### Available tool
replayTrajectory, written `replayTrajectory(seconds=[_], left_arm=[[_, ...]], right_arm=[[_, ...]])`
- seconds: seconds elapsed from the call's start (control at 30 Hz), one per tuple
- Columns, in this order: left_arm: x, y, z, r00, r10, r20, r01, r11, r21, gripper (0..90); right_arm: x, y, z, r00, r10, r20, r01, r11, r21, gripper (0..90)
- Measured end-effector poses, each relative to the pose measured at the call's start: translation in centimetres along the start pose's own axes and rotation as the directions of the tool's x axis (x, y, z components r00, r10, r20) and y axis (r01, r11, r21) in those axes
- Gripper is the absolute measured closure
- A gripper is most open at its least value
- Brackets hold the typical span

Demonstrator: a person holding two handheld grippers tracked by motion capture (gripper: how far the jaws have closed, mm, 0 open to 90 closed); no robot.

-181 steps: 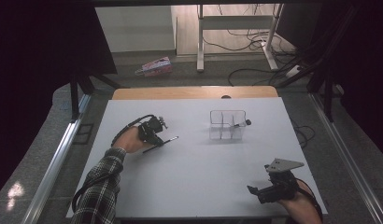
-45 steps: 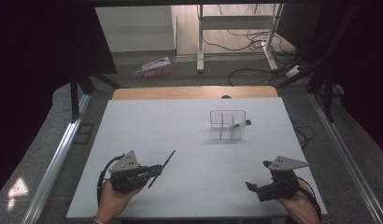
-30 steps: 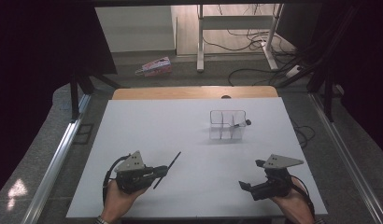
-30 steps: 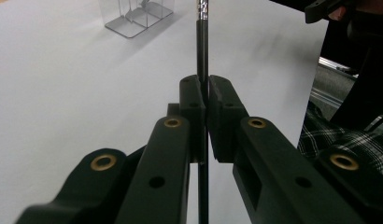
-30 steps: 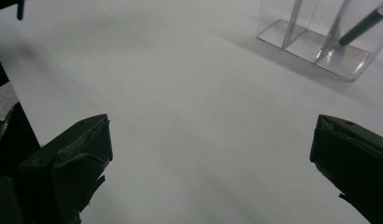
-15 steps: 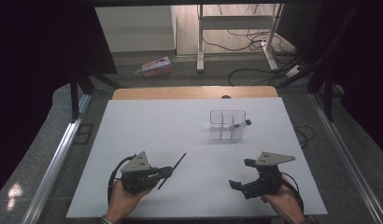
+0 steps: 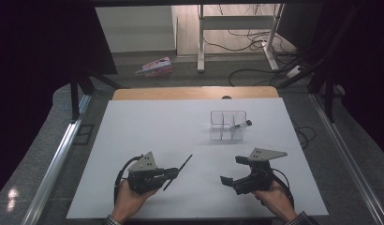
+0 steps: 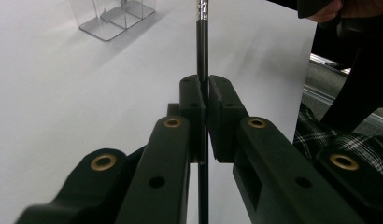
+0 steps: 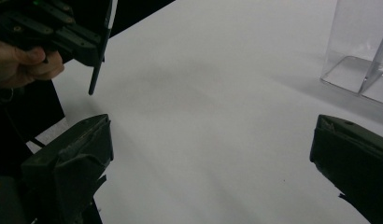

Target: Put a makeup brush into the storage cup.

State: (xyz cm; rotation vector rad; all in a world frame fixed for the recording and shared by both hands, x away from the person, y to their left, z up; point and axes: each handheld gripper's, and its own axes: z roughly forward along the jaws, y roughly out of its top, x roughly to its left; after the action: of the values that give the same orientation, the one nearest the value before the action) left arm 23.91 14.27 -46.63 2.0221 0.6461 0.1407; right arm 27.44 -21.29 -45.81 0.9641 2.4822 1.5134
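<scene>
Black and slim, a pen [image 8: 202, 56] is clamped between the two jaws of the left gripper [image 7: 173, 172], which press flat against it from both sides. In the left gripper view the pen runs straight up past the jaw tips, with a shorter length sticking out behind them; its far end shows a pale band. In the high view the pen lies at a slant, its far end just beyond the jaw tips and lifted off the white table [image 7: 148, 126]. The person's left hand [image 7: 129, 199] grips the tool from below and behind, the forearm entering from the near edge, and the jaws point toward the other gripper.

Across from those jaws, near but not touching, sits the right gripper [image 7: 231, 174]. Its jaws stand wide apart with nothing between them; in the right gripper view bare tabletop fills the gap. The right hand [image 7: 274, 199] wraps the handle from behind, wrist low by the near edge, and the jaws point back at the left gripper. From the right gripper's own camera, the pen hangs beyond its left jaw.

Farther off, well beyond both sets of jaws, a clear plastic organizer [image 7: 227, 125] with dividers stands upright on the table. A small dark-tipped object [image 7: 241, 124] rests in one compartment, too small to identify.
</scene>
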Motion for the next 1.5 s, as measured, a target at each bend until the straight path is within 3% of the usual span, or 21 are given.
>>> replayTrajectory(seconds=[0.17,0.63,0.9,1.2,1.5], left_arm=[[0.0,0.2,0.4,1.0000,-0.004,0.008,0.004,1.0000,-0.003,85.7],[-0.6,0.7,1.6,0.9996,0.005,0.028,-0.004,1.0000,-0.008,85.8],[-0.9,0.9,2.3,0.9993,0.007,0.037,-0.007,1.0000,-0.003,85.8],[-1.3,1.1,2.9,0.9991,0.000,0.043,0.000,1.0000,-0.010,85.7],[-1.7,1.3,3.3,0.9992,0.004,0.041,-0.004,0.9999,-0.015,85.8]], right_arm=[[0.0,0.4,0.6,0.9982,0.050,-0.035,-0.050,0.999,-0.006,0.6],[1.0,1.5,2.6,0.9896,0.087,-0.115,-0.087,0.996,0.006,0.8],[1.4,2.1,3.5,0.9826,0.110,-0.150,-0.110,0.994,0.004,7.7],[1.9,2.6,4.3,0.9786,0.116,-0.170,-0.120,0.993,-0.011,24.9],[1.8,2.9,4.8,0.9581,0.151,-0.244,-0.156,0.988,-0.004,52.7]])
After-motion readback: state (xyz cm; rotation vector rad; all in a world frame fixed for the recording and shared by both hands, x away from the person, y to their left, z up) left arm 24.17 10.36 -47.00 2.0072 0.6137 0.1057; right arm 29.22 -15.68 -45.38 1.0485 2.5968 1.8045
